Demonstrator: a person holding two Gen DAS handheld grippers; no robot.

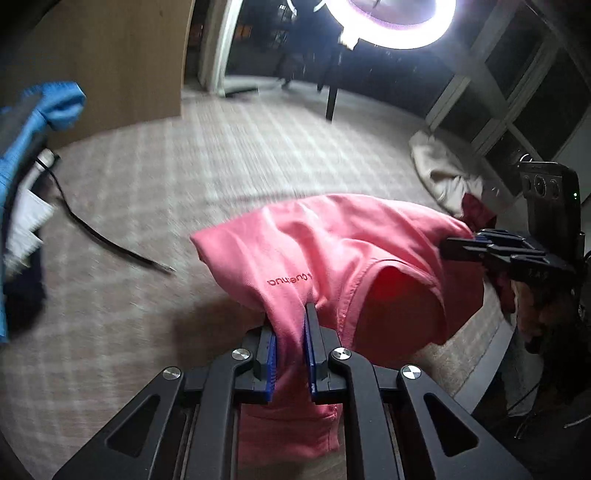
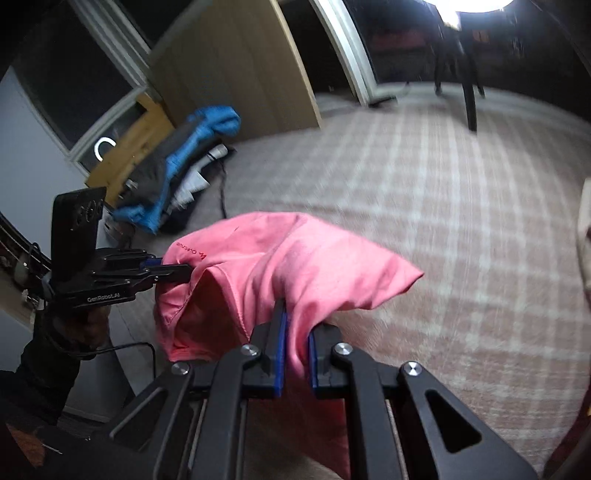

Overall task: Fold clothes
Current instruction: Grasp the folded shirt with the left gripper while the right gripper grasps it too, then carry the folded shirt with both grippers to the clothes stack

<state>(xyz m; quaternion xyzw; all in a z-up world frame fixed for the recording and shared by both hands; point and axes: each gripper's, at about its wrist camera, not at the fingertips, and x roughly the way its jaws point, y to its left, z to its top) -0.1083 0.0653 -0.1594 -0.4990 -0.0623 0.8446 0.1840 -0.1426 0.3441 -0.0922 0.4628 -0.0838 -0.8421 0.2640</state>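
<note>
Here the left gripper (image 1: 288,332) is clamped on a bunched edge of the pink garment (image 1: 343,254), blue pads (image 1: 271,363) pressing the cloth from both sides. The right gripper (image 2: 297,332) is clamped the same way on another part of the same garment — fabric pinched between its blue pads (image 2: 281,354) and draping over the black fingers. The garment hangs between the two grippers, lifted above the checked carpet (image 1: 177,177), small red logo text showing on it. Each gripper shows in the other's view, off to the side. Further out: a blue and grey clothes pile (image 2: 177,173) by a wooden panel (image 2: 236,70), a black cable (image 1: 110,240) on the carpet, a white cloth (image 1: 443,173) near the window, and a ring light (image 1: 391,22) — background blurred.
</note>
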